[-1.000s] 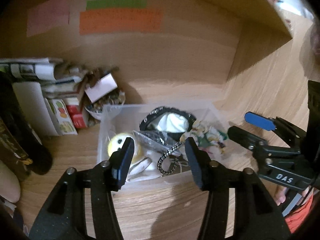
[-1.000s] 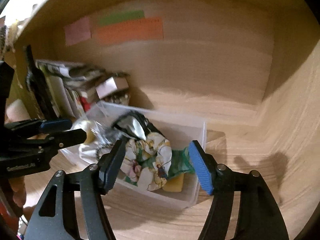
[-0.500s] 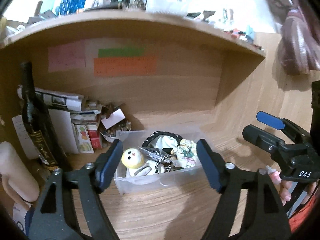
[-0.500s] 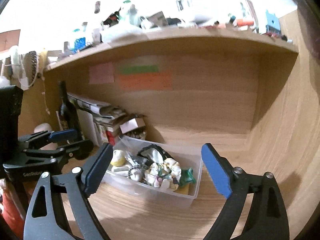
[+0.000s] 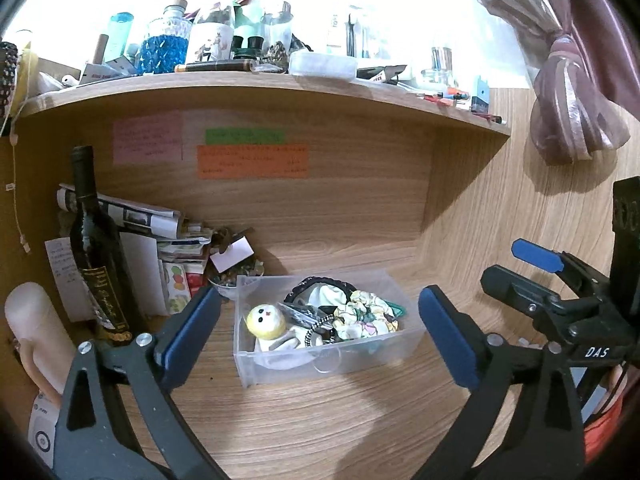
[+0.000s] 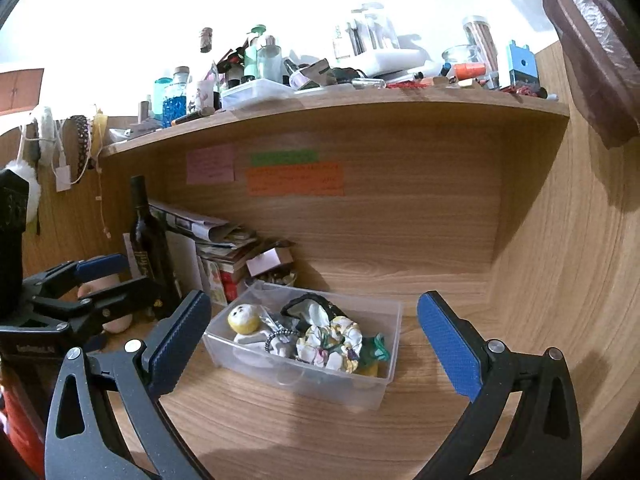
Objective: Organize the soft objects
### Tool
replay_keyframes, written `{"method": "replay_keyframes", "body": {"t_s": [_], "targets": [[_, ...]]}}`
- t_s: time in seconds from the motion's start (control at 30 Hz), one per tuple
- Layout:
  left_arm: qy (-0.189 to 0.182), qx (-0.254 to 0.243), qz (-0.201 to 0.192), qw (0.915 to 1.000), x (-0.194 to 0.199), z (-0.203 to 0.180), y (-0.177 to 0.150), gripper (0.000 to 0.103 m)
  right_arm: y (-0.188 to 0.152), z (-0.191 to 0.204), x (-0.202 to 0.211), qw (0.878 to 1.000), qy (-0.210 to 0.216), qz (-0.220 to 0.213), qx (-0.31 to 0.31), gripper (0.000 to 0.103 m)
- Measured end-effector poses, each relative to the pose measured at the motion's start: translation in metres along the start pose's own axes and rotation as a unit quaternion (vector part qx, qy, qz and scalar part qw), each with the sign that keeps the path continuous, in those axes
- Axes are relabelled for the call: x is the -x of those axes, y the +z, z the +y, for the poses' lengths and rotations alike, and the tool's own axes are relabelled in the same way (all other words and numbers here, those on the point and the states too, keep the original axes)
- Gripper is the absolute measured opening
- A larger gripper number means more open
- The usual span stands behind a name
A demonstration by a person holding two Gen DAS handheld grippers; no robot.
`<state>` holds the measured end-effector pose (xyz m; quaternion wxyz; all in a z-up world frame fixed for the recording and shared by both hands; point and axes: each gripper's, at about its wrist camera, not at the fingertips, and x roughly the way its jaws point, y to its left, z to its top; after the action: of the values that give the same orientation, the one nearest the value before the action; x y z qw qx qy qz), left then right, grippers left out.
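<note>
A clear plastic bin stands on the wooden desk under a shelf. It holds a yellow plush ball with eyes, a floral cloth bundle, a black-edged white cloth and a beaded cord. My left gripper is open and empty, well back from the bin. My right gripper is open and empty, also back from the bin. Each gripper shows at the edge of the other's view.
A dark wine bottle, stacked papers and boxes and a small bowl crowd the left of the nook. A cluttered shelf hangs above. A curtain hangs at the right.
Both grippers have pulled back and up from the bin, and their jaws have opened wider. The floral cloth that lay between the right fingers now lies in the bin.
</note>
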<state>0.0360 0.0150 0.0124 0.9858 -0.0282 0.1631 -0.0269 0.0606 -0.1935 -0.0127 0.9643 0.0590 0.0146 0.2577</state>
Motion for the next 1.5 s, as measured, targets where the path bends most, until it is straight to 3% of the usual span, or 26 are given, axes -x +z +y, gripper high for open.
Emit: {"method": "replay_keyframes", "body": {"t_s": [1.5], "targets": [[0.006,0.004,-0.001,1.0,-0.0022,-0.0016,-0.0022,0.103,-0.0041,0.0008,0.0028,1.0,0.004,-0.001,-0.006,0.103]]}}
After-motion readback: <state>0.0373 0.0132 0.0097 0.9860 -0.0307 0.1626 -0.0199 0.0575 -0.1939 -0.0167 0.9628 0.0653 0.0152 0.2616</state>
